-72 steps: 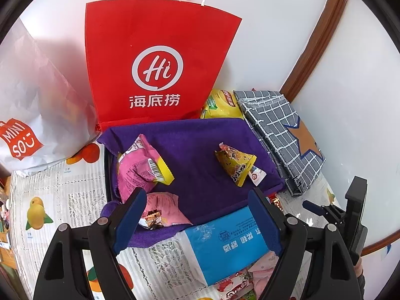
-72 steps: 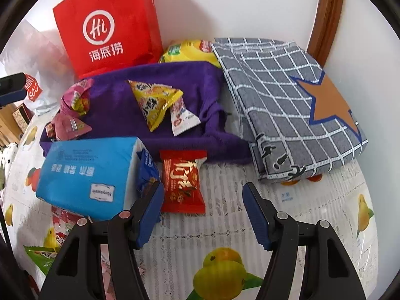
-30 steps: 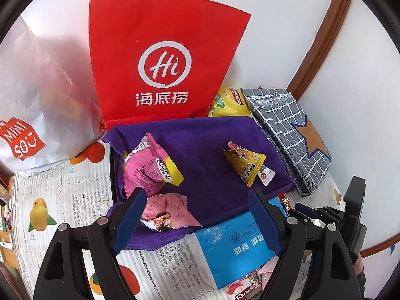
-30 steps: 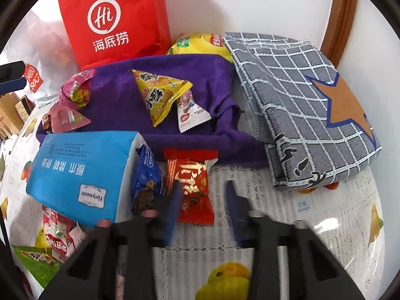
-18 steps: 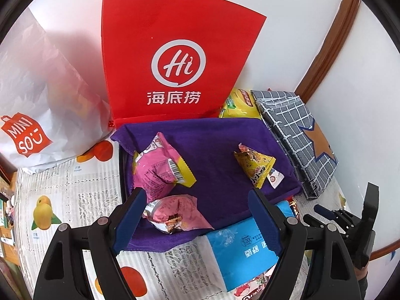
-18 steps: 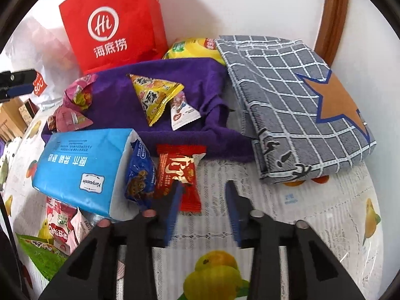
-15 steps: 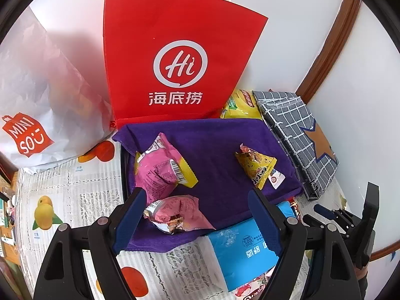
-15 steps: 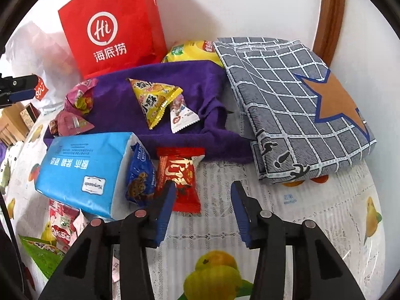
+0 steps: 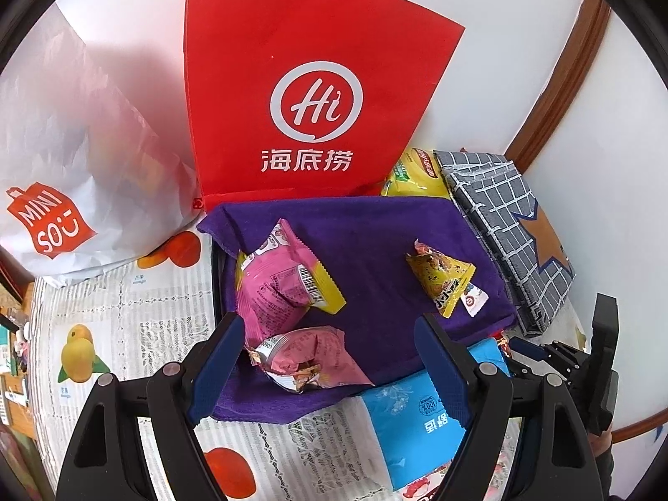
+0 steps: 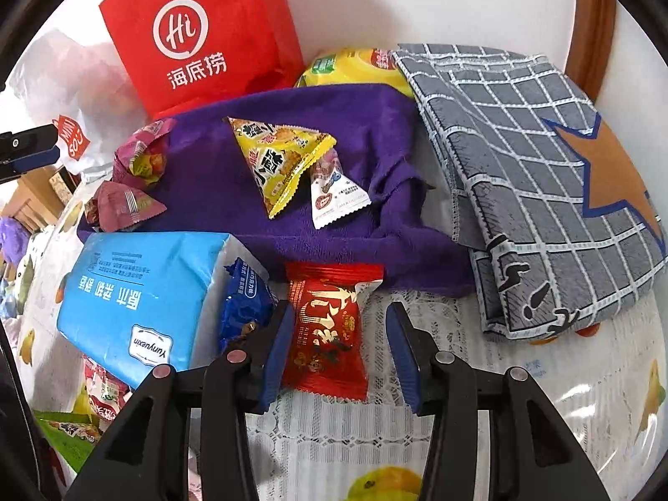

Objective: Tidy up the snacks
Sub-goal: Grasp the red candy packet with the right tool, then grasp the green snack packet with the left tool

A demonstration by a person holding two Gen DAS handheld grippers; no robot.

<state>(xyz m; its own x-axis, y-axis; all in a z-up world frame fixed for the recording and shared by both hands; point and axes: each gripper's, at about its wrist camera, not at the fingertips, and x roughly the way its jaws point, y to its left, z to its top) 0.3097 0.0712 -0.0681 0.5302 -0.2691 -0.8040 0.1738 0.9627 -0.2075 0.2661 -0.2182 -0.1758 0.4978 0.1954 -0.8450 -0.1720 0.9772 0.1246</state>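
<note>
Since a second ago, when its jaws were nearly together, my right gripper (image 10: 337, 348) has spread partway and slid forward, so the red packet (image 10: 327, 334) now lies between its fingers rather than ahead of them. It holds nothing yet: the left pad is just at the packet's edge, the right pad stands clear of it. My left gripper (image 9: 323, 369) hangs wide and empty over the near edge of the purple towel (image 9: 367, 246), above a crumpled pink wrapper (image 9: 311, 359); the pink bag (image 9: 284, 284), the yellow triangle pack (image 10: 277, 158) and a small white one (image 10: 334, 196) already lie on that towel. The red packet sits flat on the lace-covered surface (image 10: 480, 375), its far end touching the towel's hem and a blue wrapper (image 10: 242, 304) crowding its left side, with the tissue pack (image 10: 142, 296) beyond. My worry is that left finger: wedged so near the blue wrapper, it could catch it as I close and drag both along. The packet is flat and glossy, so a pinch across its width may buckle it or let it slip out. If I press down, the fingertips could snag the lace. And a lift towards the towel could nudge the white pack.
</note>
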